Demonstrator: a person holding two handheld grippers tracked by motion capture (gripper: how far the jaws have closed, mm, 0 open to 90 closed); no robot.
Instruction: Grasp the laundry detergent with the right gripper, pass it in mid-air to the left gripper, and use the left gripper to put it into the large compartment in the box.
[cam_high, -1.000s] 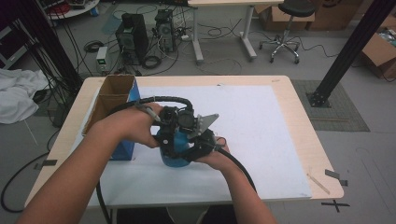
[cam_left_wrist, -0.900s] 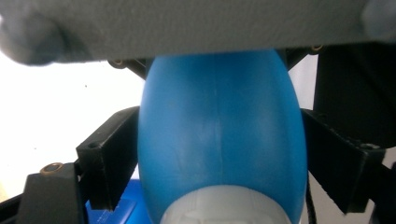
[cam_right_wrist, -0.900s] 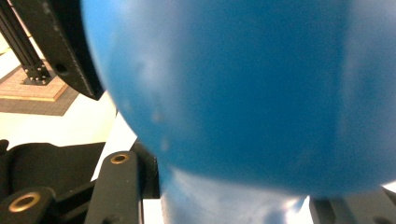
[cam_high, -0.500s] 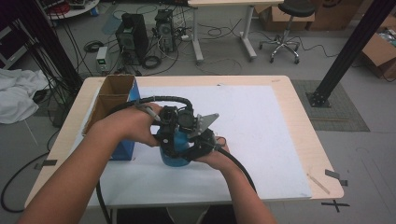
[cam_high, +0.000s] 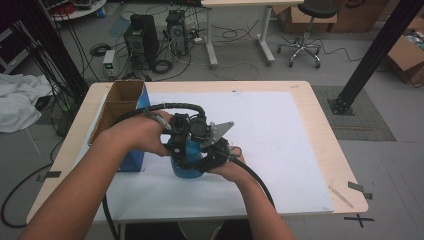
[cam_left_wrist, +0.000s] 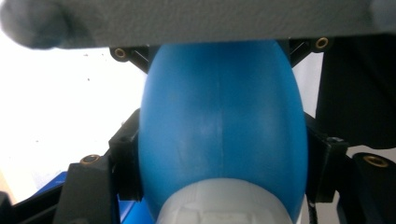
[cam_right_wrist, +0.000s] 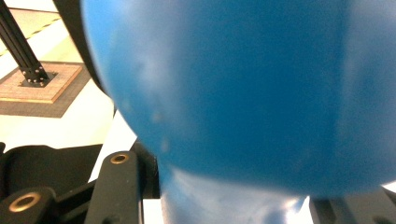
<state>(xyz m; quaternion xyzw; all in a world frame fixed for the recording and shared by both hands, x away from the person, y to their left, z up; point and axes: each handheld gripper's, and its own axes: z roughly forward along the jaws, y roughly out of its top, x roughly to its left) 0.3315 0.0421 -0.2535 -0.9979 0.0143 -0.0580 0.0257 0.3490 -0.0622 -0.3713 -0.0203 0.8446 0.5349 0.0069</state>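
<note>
Both grippers meet over one blue bulb-shaped object (cam_high: 186, 160) near the front middle of the white mat (cam_high: 280, 140) that covers the wooden table (cam_high: 325, 135). In the high view the left gripper (cam_high: 182, 137) sits on the object's upper left, held by the left hand (cam_high: 142, 135), and the right gripper (cam_high: 212, 152) presses in from its right side, held by the right hand (cam_high: 227, 167). The blue object stands directly beneath and between the two tools, its rounded bottom on the mat.

In the left gripper view the blue bulb-shaped object (cam_left_wrist: 219, 135) lies between the two black jaws, which touch its sides at left and right, so this tool is clamped on it. Its long axis runs along the jaws: a pale grey ribbed end (cam_left_wrist: 224, 205) sits nearest the camera, and the blue body narrows away from the tool.

In the right gripper view the blue bulb-shaped object (cam_right_wrist: 243, 88) is very close and blurred. A jaw shows on either side of its narrower pale lower part, but whether they press on it cannot be told.

Just left of the left gripper, an open cardboard box (cam_high: 120, 102) with a blue side stands at the mat's edge.
</note>
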